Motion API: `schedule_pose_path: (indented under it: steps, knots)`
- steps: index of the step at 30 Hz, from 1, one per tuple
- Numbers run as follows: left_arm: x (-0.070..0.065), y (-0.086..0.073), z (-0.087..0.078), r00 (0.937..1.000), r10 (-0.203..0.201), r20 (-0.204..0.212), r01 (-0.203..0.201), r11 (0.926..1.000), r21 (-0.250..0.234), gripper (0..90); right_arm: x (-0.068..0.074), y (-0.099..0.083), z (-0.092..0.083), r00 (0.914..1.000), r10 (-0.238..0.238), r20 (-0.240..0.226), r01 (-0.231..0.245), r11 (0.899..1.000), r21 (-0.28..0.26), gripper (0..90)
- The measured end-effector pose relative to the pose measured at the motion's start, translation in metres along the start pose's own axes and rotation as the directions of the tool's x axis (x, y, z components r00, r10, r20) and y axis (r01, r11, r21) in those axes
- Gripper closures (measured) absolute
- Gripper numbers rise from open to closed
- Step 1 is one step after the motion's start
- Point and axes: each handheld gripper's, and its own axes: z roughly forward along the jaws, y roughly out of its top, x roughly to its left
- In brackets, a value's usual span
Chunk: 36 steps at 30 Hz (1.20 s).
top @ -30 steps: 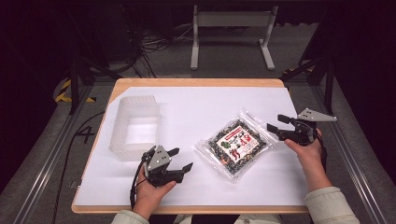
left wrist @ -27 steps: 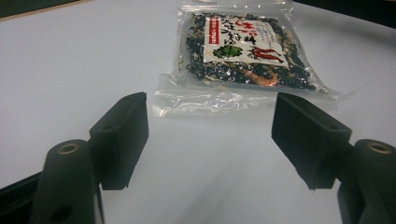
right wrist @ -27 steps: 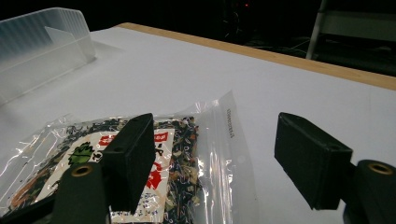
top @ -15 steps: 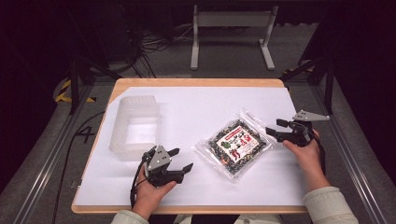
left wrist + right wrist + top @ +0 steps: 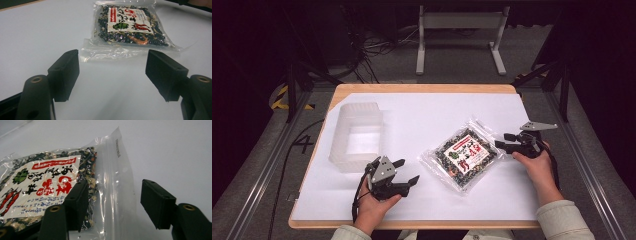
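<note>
A clear bag of dark dried spice mix (image 5: pixel 464 155) with a white and red label lies flat on the white table sheet (image 5: pixel 437 115). My right gripper (image 5: pixel 502 141) is low at the bag's right edge. In the right gripper view its jaws have just been closing, and they straddle the bag's clear sealed edge (image 5: pixel 112 182) without pressing it. One right fingertip (image 5: pixel 77 202) is over the bag and the other (image 5: pixel 156 203) is over bare sheet. My left gripper (image 5: pixel 406 171) rests open near the front. Seen from the left gripper (image 5: pixel 112 72), the bag (image 5: pixel 130 25) lies a little ahead of it.
A translucent plastic tub (image 5: pixel 357 135) stands at the left of the sheet, behind my left gripper. The wooden table edge (image 5: pixel 422 88) runs along the back. A metal stand (image 5: pixel 459 35) and cables are on the floor beyond.
My right gripper has sunk and edged left onto the bag's right edge. The left gripper and the bag have stayed put.
</note>
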Motion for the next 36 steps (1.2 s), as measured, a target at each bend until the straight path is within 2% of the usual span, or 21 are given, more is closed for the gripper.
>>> schedule_pose_path:
  steps: [7, 13, 17, 23, 32, 35, 36]
  knots:
    - [0.000, 0.000, 0.000, 1.0000, 0.001, 0.003, -0.001, 1.0000, 0.000, 28.2, -0.006, -0.003, 0.003, 0.9966, 0.073, -0.037, -0.071, 0.996, 0.052, 47.8]
    - [-0.001, 0.000, 0.000, 1.0000, 0.002, 0.003, -0.002, 1.0000, 0.002, 28.2, -0.008, -0.005, 0.005, 0.9920, 0.114, -0.055, -0.109, 0.990, 0.093, 51.5]
    - [-0.001, 0.000, 0.000, 1.0000, 0.004, 0.001, -0.004, 1.0000, 0.004, 28.3, -0.010, -0.006, 0.007, 0.9852, 0.156, -0.072, -0.146, 0.982, 0.123, 53.6]
    - [-0.002, 0.000, 0.000, 0.9999, 0.011, -0.005, -0.011, 0.9999, 0.004, 28.7, -0.014, -0.007, 0.007, 0.9704, 0.219, -0.102, -0.203, 0.968, 0.147, 59.5]
    - [-0.003, 0.000, 0.002, 0.9996, 0.023, -0.015, -0.022, 0.9996, 0.017, 29.0, -0.015, -0.008, 0.006, 0.9596, 0.255, -0.118, -0.235, 0.958, 0.165, 73.5]
    - [-0.004, 0.000, 0.003, 0.9995, 0.027, -0.019, -0.026, 0.9993, 0.025, 29.3, -0.014, -0.007, 0.004, 0.9593, 0.253, -0.125, -0.233, 0.960, 0.158, 83.1]
    - [-0.004, 0.000, 0.003, 0.9994, 0.030, -0.020, -0.029, 0.9993, 0.025, 29.4, -0.013, -0.006, 0.003, 0.9620, 0.243, -0.125, -0.222, 0.962, 0.157, 84.7]
